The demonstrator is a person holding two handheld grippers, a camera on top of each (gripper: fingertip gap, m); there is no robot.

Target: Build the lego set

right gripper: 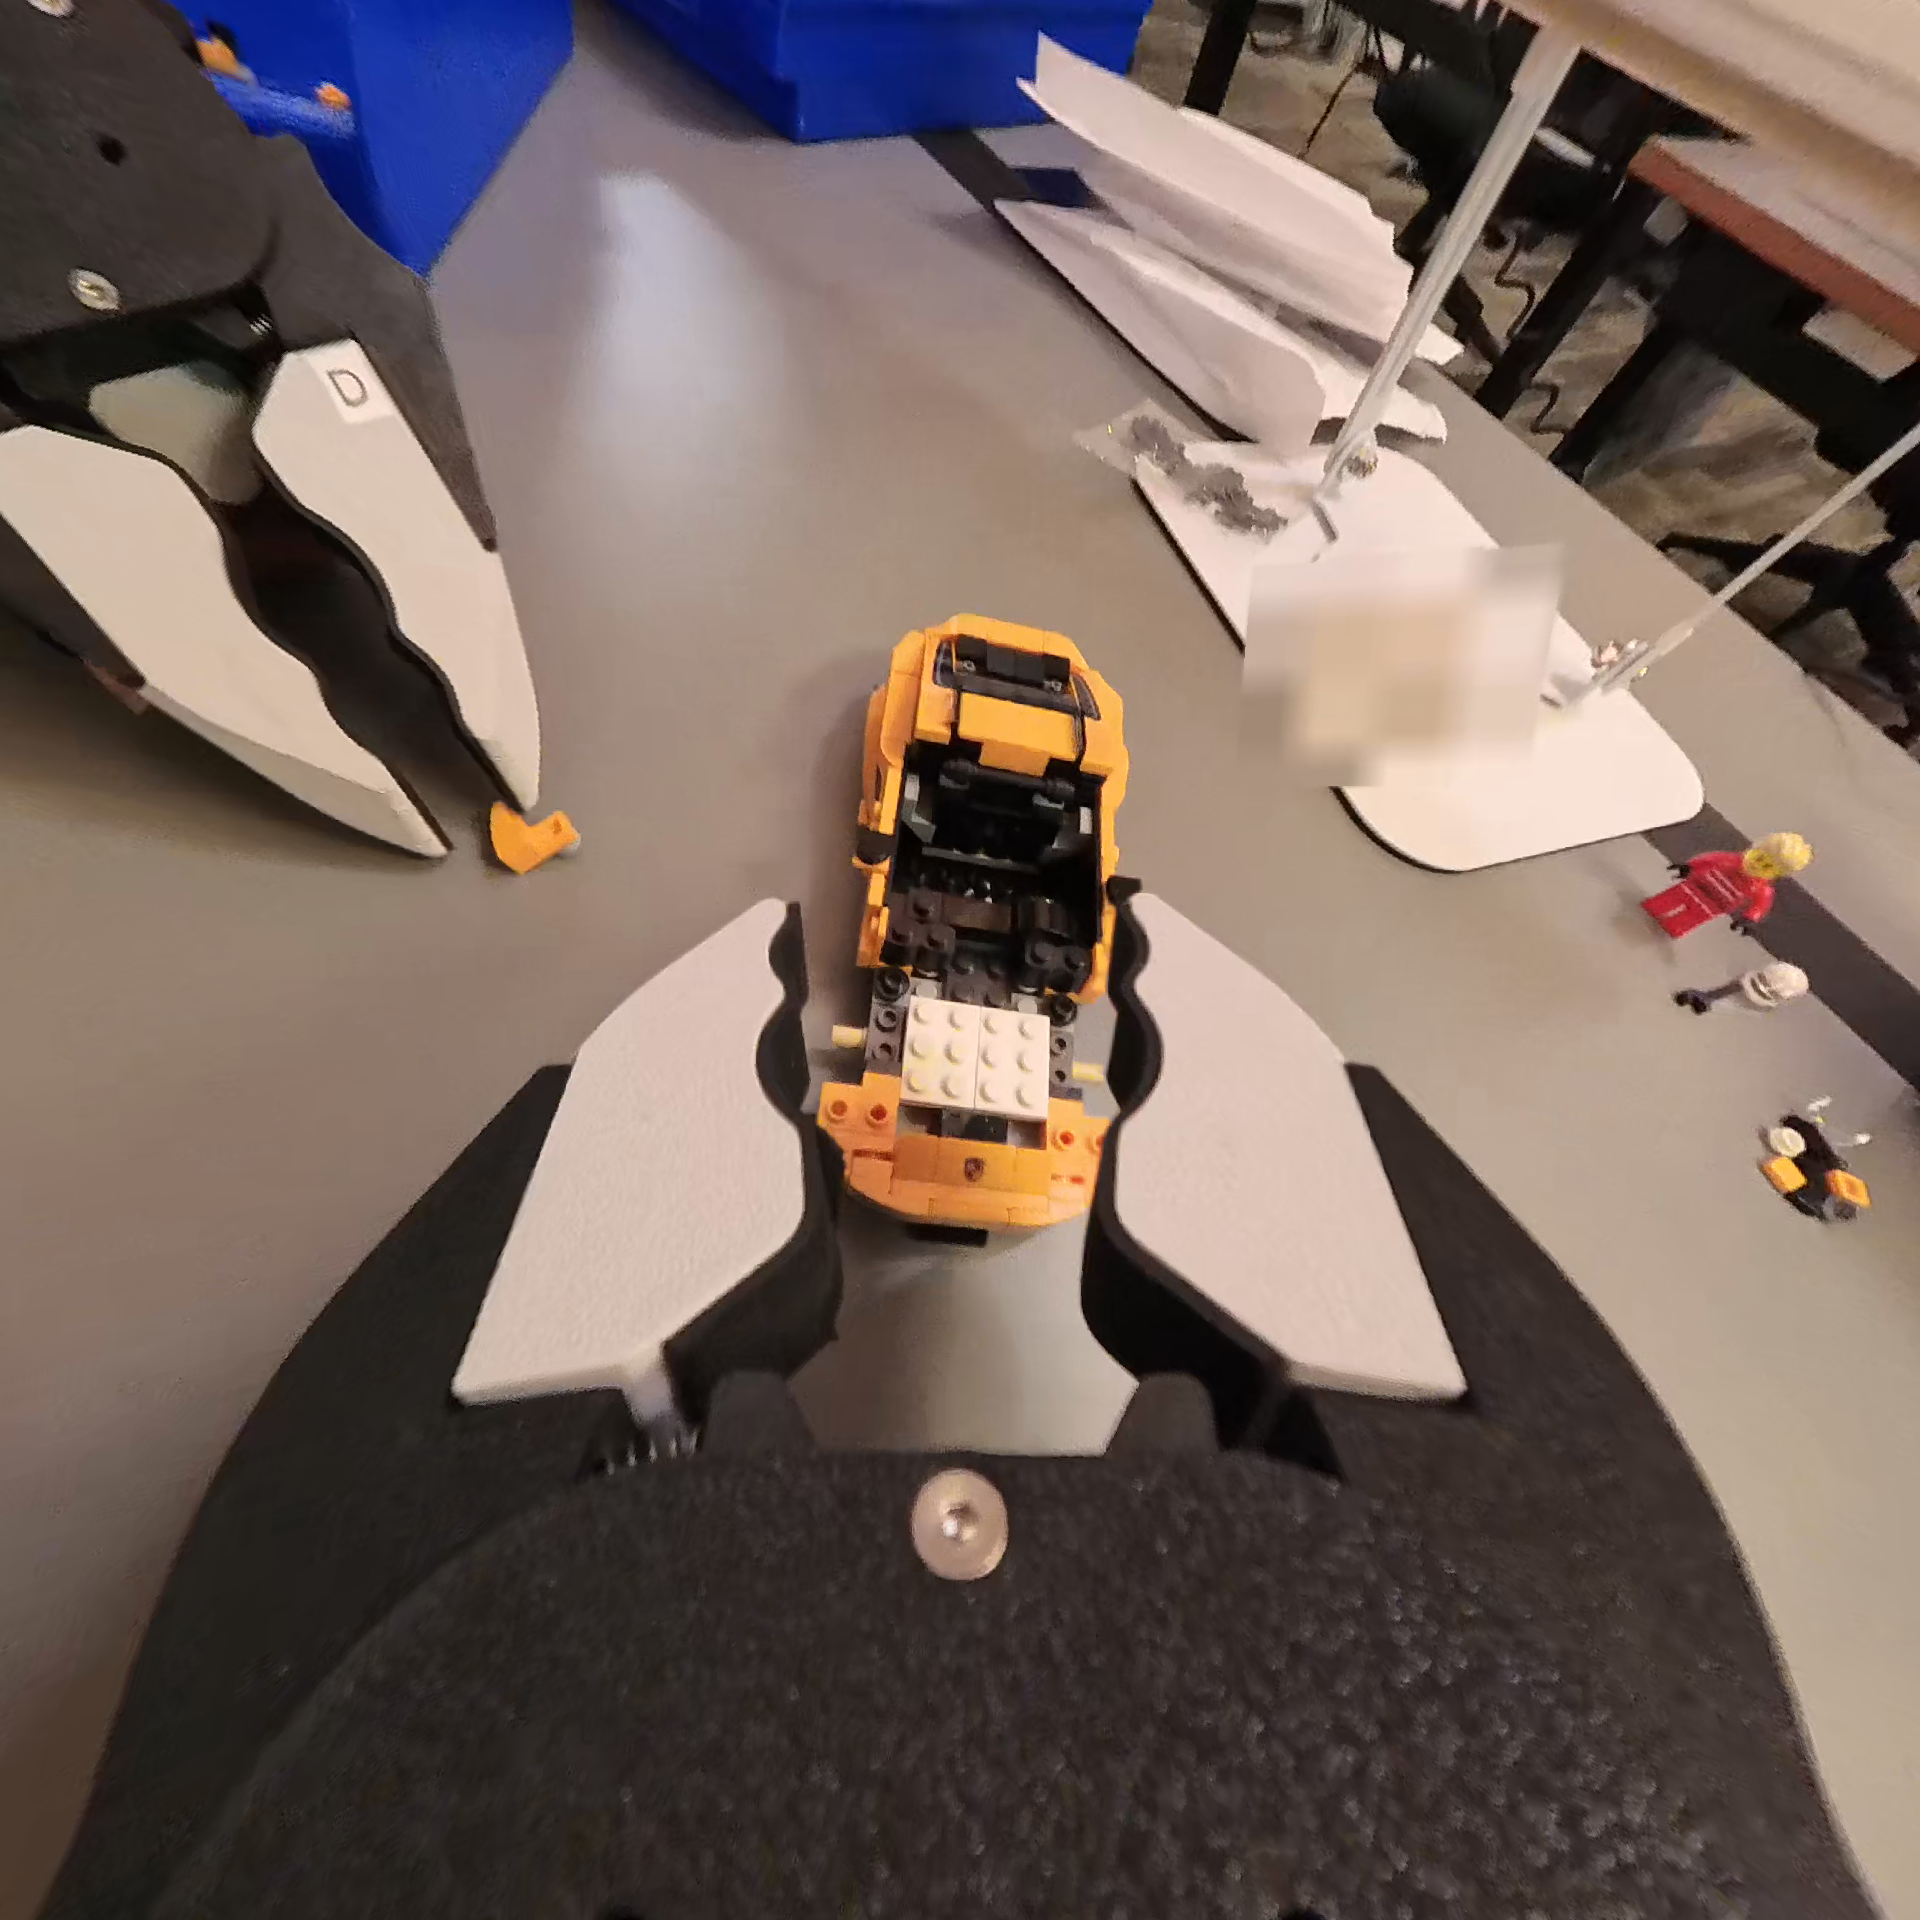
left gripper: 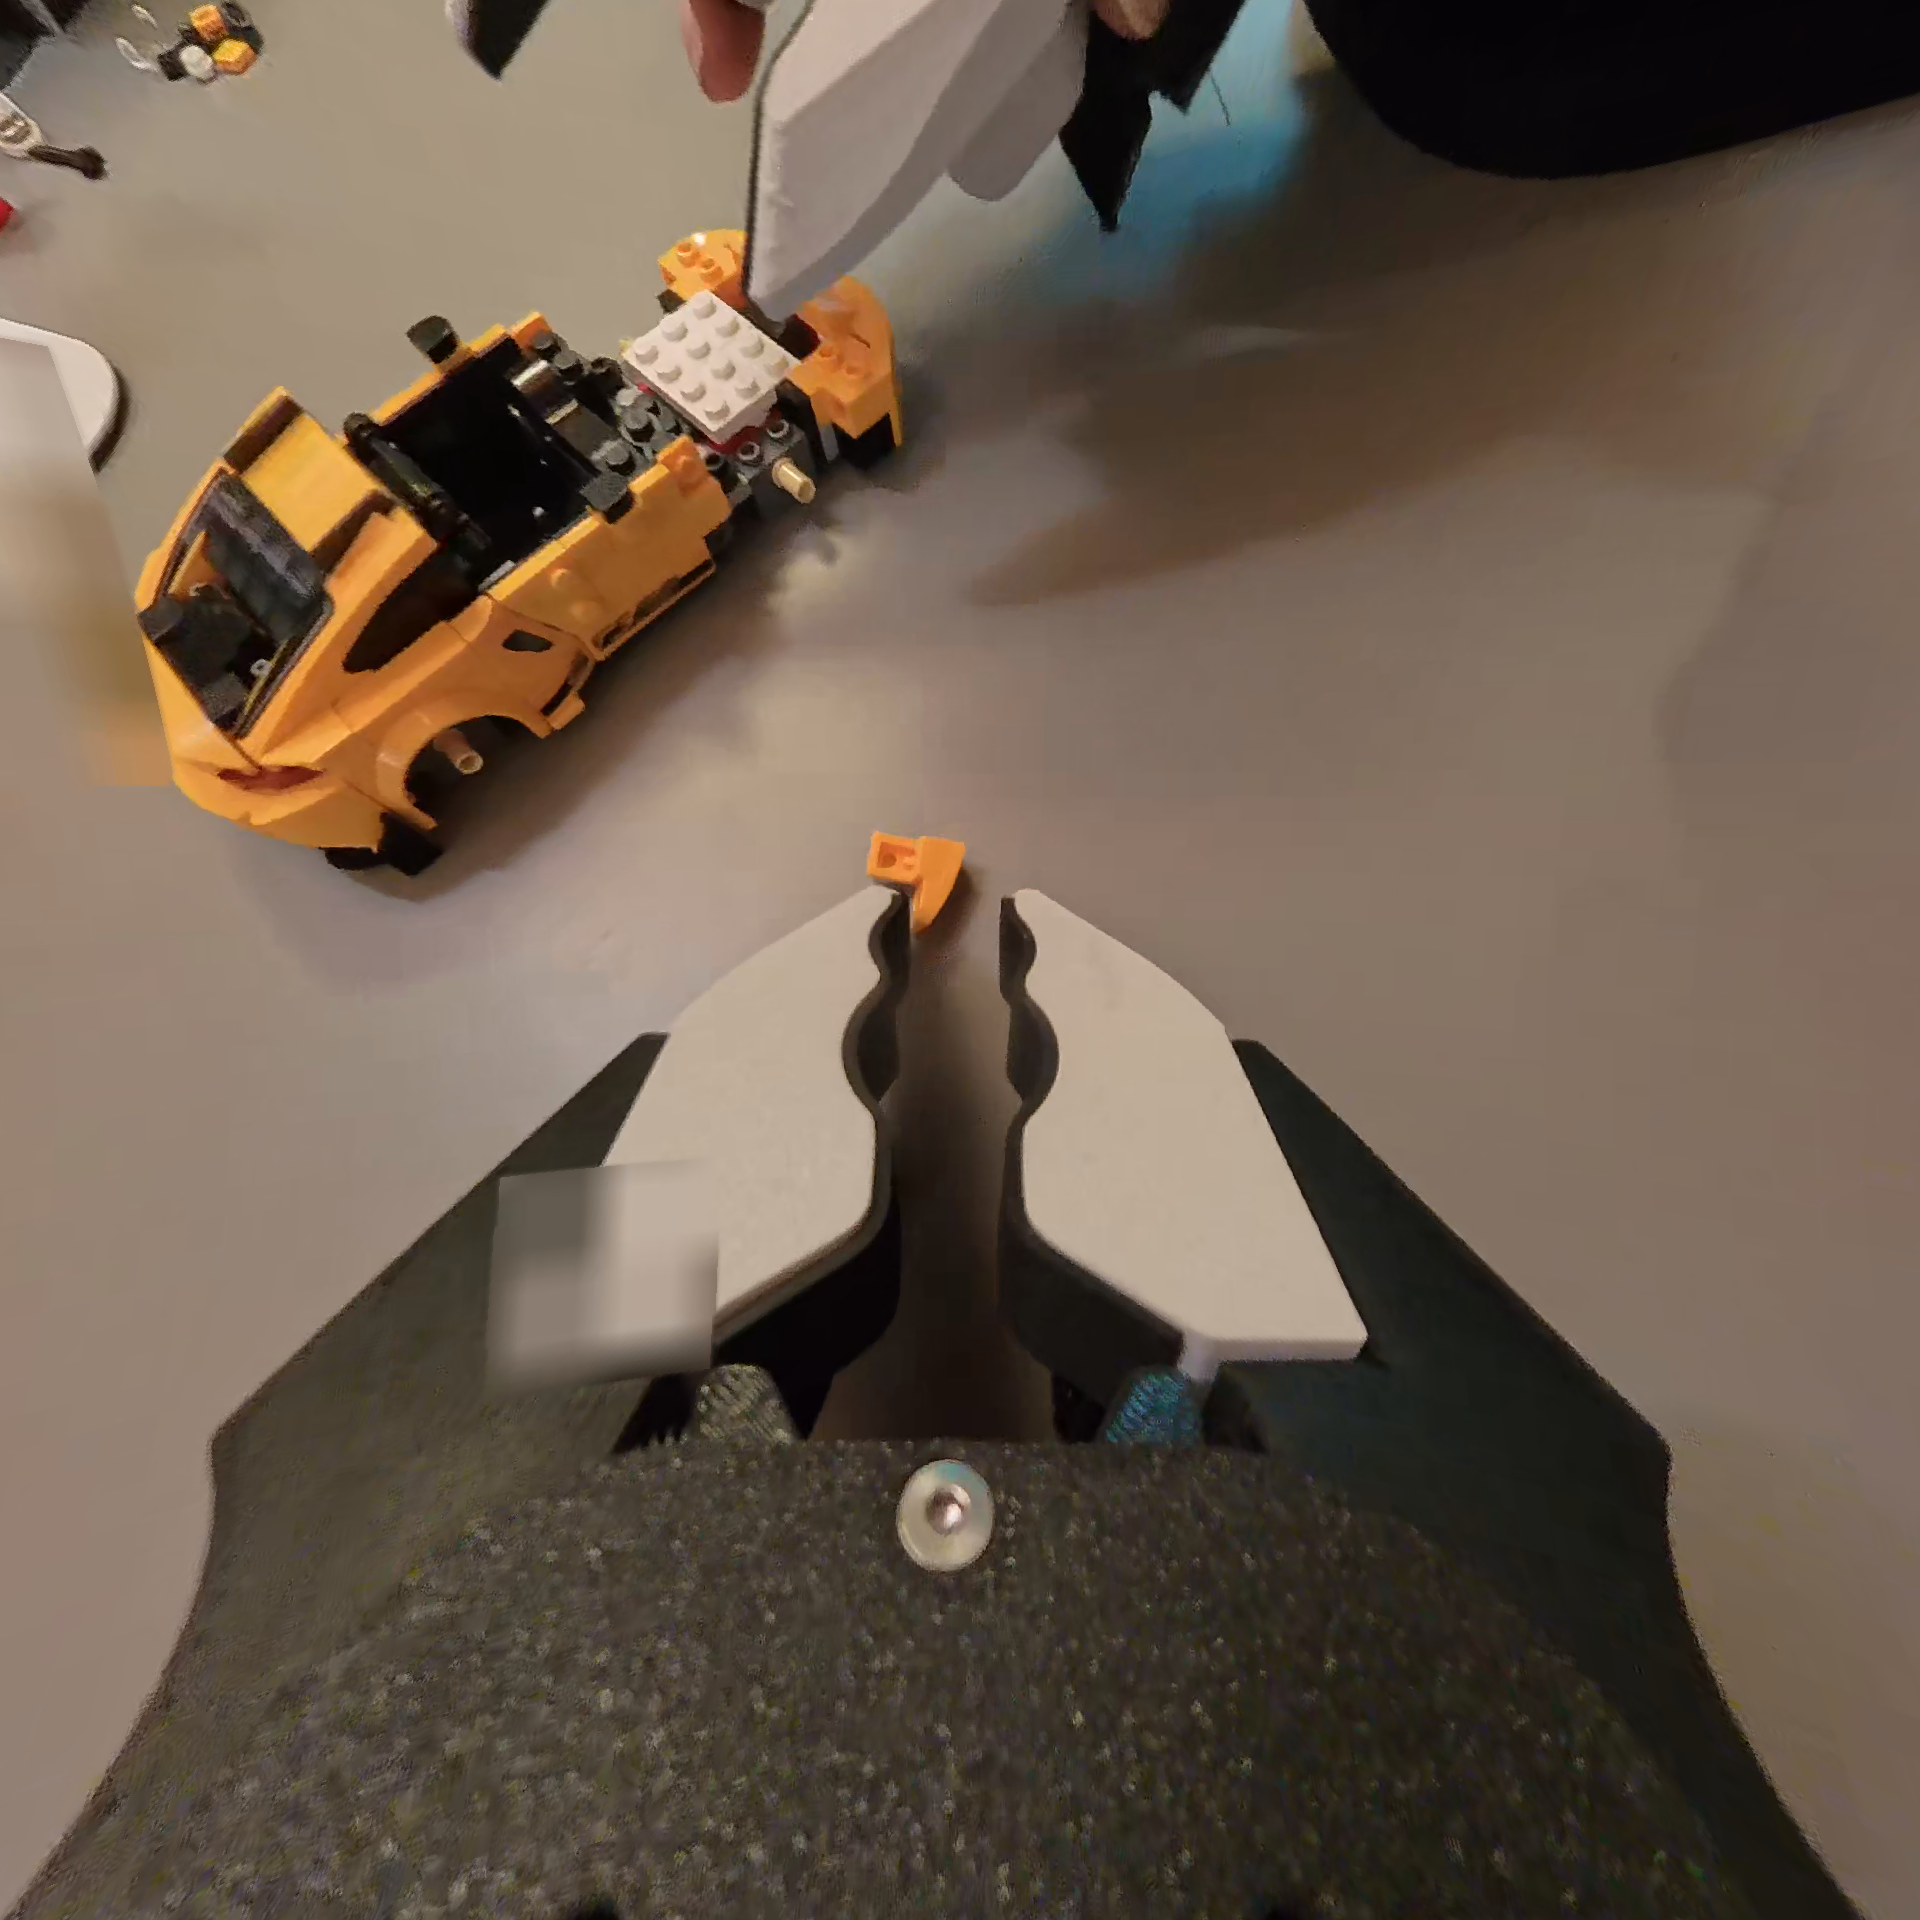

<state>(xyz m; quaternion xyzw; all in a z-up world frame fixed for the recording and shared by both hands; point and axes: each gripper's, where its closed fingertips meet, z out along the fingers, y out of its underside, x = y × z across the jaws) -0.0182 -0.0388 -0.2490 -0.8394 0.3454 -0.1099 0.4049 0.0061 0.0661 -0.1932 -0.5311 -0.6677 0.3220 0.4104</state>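
A partly built orange and black lego car (left gripper: pixel 416 582) lies on the grey table (left gripper: pixel 1247 727), with white plates (left gripper: pixel 712 364) on its far end. My left gripper (left gripper: pixel 951 904) is open by a narrow gap, tips low at the table. A small orange piece (left gripper: pixel 914 868) lies at its left fingertip, ungripped. In the right wrist view, my right gripper (right gripper: pixel 961 997) is open, jaws on either side of the car's (right gripper: pixel 987 831) near end by the white plates (right gripper: pixel 977 1055). The left gripper (right gripper: pixel 468 821) and orange piece (right gripper: pixel 530 836) show at left. The right gripper's finger (left gripper: pixel 831 187) hangs over the car.
Blue bins (right gripper: pixel 862 62) stand at the back. A white paper booklet (right gripper: pixel 1195 239), a bag of small parts (right gripper: pixel 1195 468) and a white stand base (right gripper: pixel 1507 790) lie at the right. A red minifigure (right gripper: pixel 1725 883) and loose pieces (right gripper: pixel 1818 1174) lie near the table's right edge. The red minifigure (right gripper: pixel 1725 883) lies around 25 cm away from my right fingertips.
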